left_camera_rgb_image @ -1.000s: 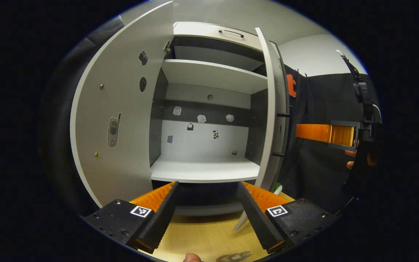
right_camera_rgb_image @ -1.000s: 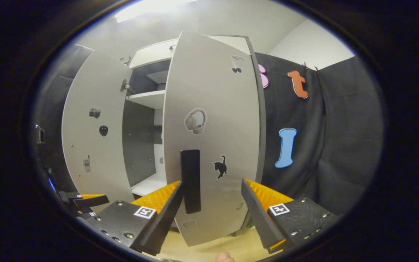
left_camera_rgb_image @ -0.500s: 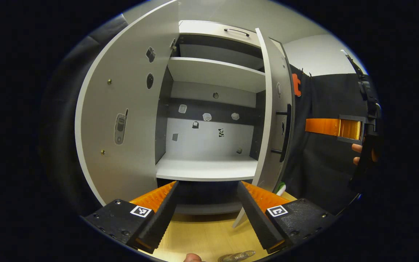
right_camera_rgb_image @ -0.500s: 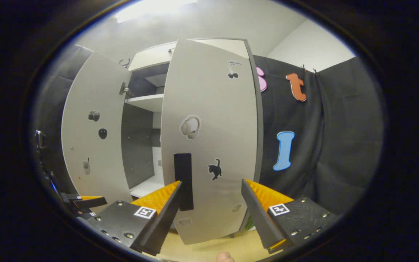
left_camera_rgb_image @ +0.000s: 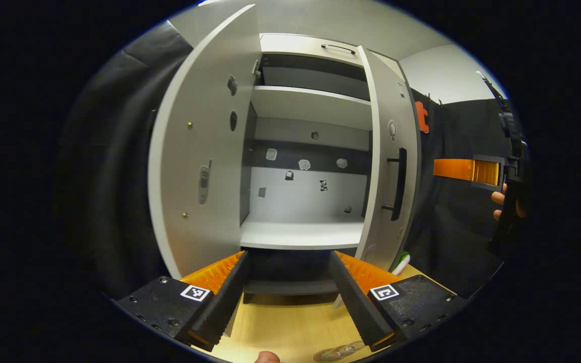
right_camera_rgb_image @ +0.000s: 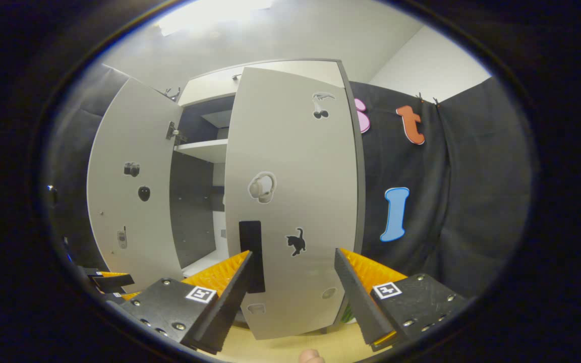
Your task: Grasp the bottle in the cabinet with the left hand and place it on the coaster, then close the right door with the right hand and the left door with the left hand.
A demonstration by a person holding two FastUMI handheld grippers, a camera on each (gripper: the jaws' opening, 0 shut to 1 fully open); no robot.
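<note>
Bottle: left gripper view, clear rounded thing at the very bottom edge on the wooden table, just below the right finger; too cropped to tell more, coaster cannot be made out.
Left gripper: fingers spread wide, nothing between them, aimed at the cabinet opening.
Lower shelf: bare, small stickers on the back panel above it.
Left door: swung wide open, inner face toward camera, phone sticker on it.
Right door: partly open, seen nearly edge-on, dark bar handle on its outer face.
Right gripper: far right of the left gripper view, held by a hand, apart from the door; cannot tell its opening from here.
Green-white item: on the table just behind the right door's lower corner, mostly hidden.

Right gripper view:
Right gripper: fingers spread wide, gripping nothing, right door straight ahead and close.
Handle: upright, its lower part hidden behind the left finger; contact cannot be told.
Door stickers: headphones, cat, cherries on the outer face.
Left door: wide open at left, cabinet interior visible in the gap between the doors.
Left gripper: low at the left edge, near the left door's bottom.
</note>
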